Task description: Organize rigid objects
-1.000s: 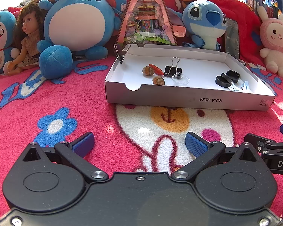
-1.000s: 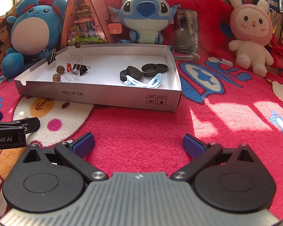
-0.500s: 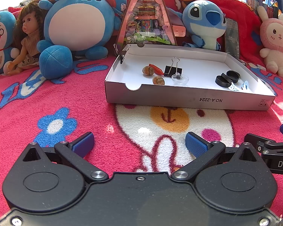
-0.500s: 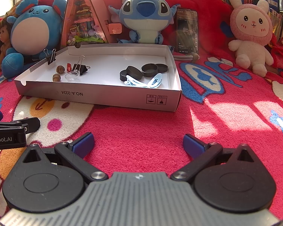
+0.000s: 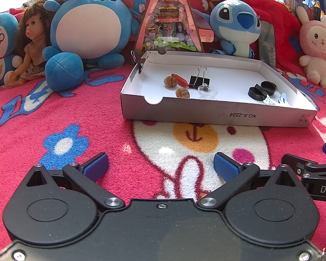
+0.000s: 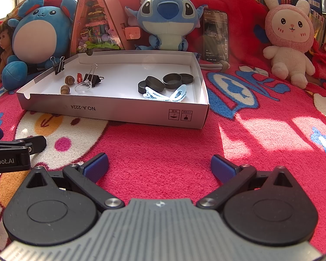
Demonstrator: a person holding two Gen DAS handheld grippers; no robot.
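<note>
My left tongs [image 5: 160,166] and right tongs [image 6: 159,165] are spread wide and empty above the red blanket [image 6: 163,148]. Ahead sits the shallow white box [image 6: 119,111], holding two nuts [image 6: 65,89], a black binder clip [image 6: 93,79], black round caps [image 6: 154,82] and pale blue hair clips [image 6: 163,94].

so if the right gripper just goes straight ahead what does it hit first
Probably the front wall of the white box. The right gripper is open and empty over the pink blanket, with nothing lying between it and that wall, though depth is hard to judge.
</note>
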